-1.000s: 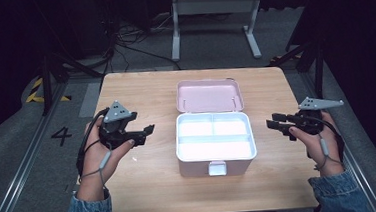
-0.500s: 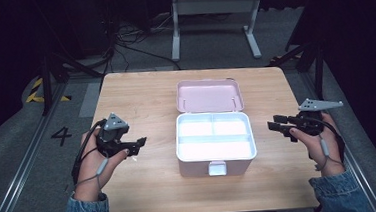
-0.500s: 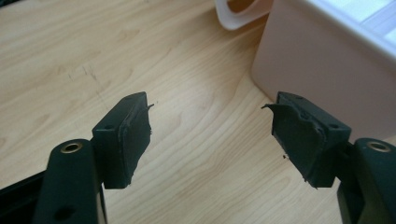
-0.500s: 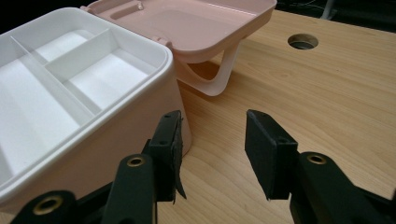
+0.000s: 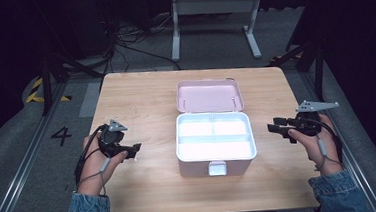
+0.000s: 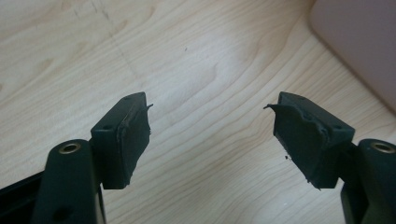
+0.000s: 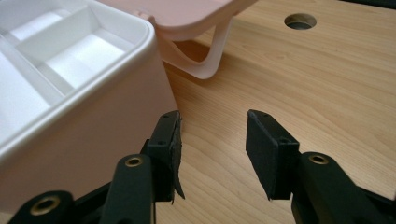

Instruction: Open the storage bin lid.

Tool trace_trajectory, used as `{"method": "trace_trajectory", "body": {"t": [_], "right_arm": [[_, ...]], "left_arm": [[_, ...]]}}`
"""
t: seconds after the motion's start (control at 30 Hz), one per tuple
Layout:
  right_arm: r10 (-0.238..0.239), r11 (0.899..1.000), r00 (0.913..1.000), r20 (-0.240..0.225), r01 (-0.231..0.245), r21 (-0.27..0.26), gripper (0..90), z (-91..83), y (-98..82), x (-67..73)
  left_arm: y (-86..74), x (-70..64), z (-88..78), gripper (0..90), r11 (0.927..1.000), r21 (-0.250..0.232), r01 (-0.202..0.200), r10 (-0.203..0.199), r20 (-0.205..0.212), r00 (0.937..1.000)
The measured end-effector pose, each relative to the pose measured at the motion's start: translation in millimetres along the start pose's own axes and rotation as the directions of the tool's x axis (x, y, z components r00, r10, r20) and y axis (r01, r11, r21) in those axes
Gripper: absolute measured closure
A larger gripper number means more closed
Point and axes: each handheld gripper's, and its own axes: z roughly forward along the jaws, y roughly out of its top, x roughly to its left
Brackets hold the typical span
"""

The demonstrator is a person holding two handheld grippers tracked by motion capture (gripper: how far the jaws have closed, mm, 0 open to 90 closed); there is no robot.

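- High view: a light wooden desk (image 5: 145,99) stands on a grey floor (image 5: 23,147), with a white metal frame (image 5: 214,14) beyond its far edge. A pink box (image 5: 215,143) sits at the middle of the desk, a little toward the near edge. Its lid (image 5: 209,95) is thrown back flat toward the far edge, and the white inside is split into compartments. A small latch tab hangs at the box's near wall.
- High view: the person's left hand (image 5: 97,162) holds the left tool (image 5: 129,151) near the desk's left edge, well apart from the box and pointing toward it. The right hand (image 5: 316,137) holds the right tool (image 5: 277,128) near the right edge, close to the box's right wall. A grey three-cornered plate (image 5: 317,105) tops this tool. Denim sleeves show at the near edge. A number 4 (image 5: 61,136) is marked on the floor to the left.
- Left gripper view: the left tool (image 6: 210,126) has its two black jaws spread wide with nothing between them, above bare wood grain. A pink corner of the box (image 6: 359,42) shows at the upper right.
- Right gripper view: the right tool (image 7: 212,135) is spread open and empty. Its left jaw is just beside the box (image 7: 88,140) wall; I cannot tell whether they touch. The lid (image 7: 187,14) and its curved hinge strap lie beyond, and a round hole (image 7: 300,20) pierces the desk farther off.
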Motion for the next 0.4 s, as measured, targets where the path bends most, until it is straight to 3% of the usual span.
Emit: {"method": "trace_trajectory", "body": {"t": [0.1, 0.2, 0.33, 0.4], "right_arm": [[0.011, 1.000, 0.9999, 0.002, -0.011, 0.012, 55.8, 3.7, -3.0, -3.3], [0.021, 0.999, 0.9997, 0.009, -0.022, 0.026, 55.8, 6.4, -6.0, -7.4], [0.032, 0.999, 0.9994, 0.012, -0.033, 0.037, 55.9, 8.7, -8.9, -10.9], [0.038, 0.998, 0.9992, 0.011, -0.039, 0.040, 55.8, 9.3, -9.9, -11.9]], "left_arm": [[-3.7, 1.5, 7.0, 26.7, 0.9988, 0.040, 0.030, -0.031, 0.019, 0.9994], [-6.3, 1.5, 10.9, 25.9, 0.9948, 0.098, 0.030, -0.034, 0.043, 0.9985], [-6.3, 1.7, 13.4, 25.0, 0.9944, 0.105, 0.011, -0.017, 0.053, 0.9984], [-5.9, 0.6, 13.8, 24.8, 0.9944, 0.103, 0.026, -0.031, 0.055, 0.9980]]}}
